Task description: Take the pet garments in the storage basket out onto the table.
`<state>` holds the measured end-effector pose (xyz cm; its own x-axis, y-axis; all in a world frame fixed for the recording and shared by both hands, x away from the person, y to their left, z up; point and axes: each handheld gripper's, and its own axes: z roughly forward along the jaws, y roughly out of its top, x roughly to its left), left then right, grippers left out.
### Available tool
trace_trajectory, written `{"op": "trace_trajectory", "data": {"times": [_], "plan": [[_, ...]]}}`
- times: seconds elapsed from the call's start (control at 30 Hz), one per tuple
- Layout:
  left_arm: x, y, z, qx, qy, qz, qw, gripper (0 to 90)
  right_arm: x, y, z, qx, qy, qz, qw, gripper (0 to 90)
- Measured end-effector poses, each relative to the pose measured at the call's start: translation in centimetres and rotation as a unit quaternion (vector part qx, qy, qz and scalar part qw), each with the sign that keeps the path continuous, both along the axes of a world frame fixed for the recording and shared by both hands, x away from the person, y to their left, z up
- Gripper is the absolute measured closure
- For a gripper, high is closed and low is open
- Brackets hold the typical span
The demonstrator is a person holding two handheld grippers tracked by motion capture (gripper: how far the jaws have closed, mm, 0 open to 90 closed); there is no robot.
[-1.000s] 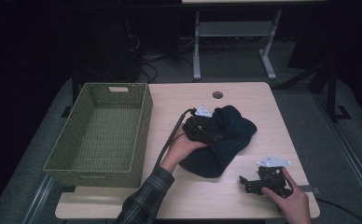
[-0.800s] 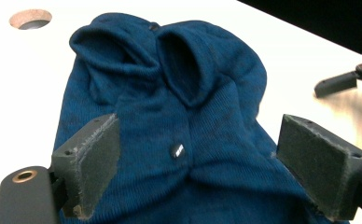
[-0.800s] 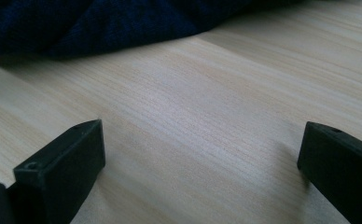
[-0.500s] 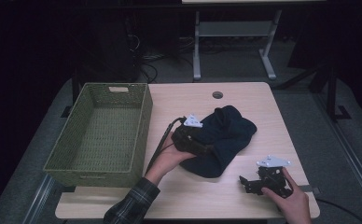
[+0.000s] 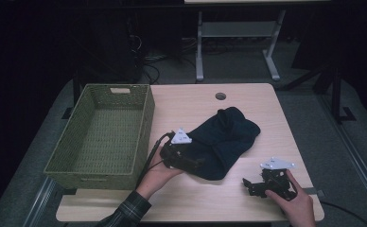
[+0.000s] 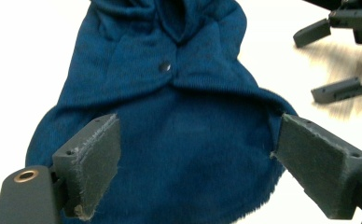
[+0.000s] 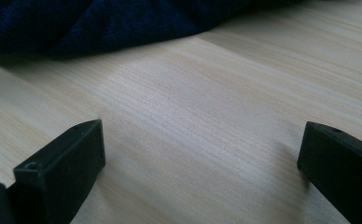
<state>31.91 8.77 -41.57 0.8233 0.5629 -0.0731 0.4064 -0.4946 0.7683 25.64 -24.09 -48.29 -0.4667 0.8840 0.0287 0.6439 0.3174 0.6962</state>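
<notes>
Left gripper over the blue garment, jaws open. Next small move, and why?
Probably lower the left gripper a little and shut it on the near edge of the blue garment. Its jaws stand wide open either side of that edge with cloth between them, nothing gripped. The right gripper sits open on bare table, and the green basket stands beside.

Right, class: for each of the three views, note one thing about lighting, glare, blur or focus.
High view: dim, the room beyond the table nearly black. Left gripper view: tabletop glares to white while the blue garment stays sharp; the right gripper at top right is smeared with blur. Right gripper view: wood grain crisp mid-frame, the near black jaws soft, the garment edge in shadow.
</notes>
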Motion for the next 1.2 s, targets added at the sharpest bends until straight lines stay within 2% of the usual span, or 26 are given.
{"op": "trace_trajectory", "data": {"times": [0.23,0.33,0.43,0.6,0.83,0.93,0.97,1.03,1.13,1.2], "plan": [[-1.8,1.7,-1.6,0.010,0.002,0.012,0.9999,13.7,0.0,0.0,0.0,-0.001,-0.001,0.001,1.0000,0.5],[-2.4,2.2,-2.2,0.026,-0.004,0.017,0.9995,13.7,0.0,0.0,0.0,-0.001,-0.001,0.001,1.0000,0.4],[-2.9,2.5,-2.7,0.033,-0.001,0.019,0.9993,13.7,0.0,0.0,0.0,-0.001,-0.001,0.001,1.0000,0.5],[-3.4,3.1,-3.6,0.043,0.004,0.025,0.9988,13.7,0.0,0.0,0.0,-0.001,-0.001,0.002,1.0000,0.4],[-3.9,3.3,-5.1,0.074,0.020,0.018,0.9969,13.5,0.0,0.0,0.0,-0.001,-0.001,0.002,1.0000,0.4],[-4.0,3.3,-5.5,0.080,0.015,0.016,0.9965,13.3,0.0,0.0,0.0,-0.001,-0.002,0.002,1.0000,0.5],[-4.0,3.3,-5.6,0.081,0.009,0.016,0.9965,12.9,0.0,0.0,0.0,-0.001,-0.001,0.002,1.0000,0.5],[-4.0,3.4,-5.7,0.077,0.009,0.016,0.9968,12.8,0.0,0.0,0.0,-0.001,-0.001,0.002,1.0000,0.5],[-4.1,3.8,-6.2,0.055,-0.008,0.011,0.9984,12.7,0.0,0.0,0.0,-0.001,-0.001,0.001,1.0000,0.5],[-4.1,3.9,-6.2,0.055,-0.007,0.010,0.9984,13.1,0.0,0.0,0.0,-0.001,-0.001,0.001,1.0000,0.5]]}}
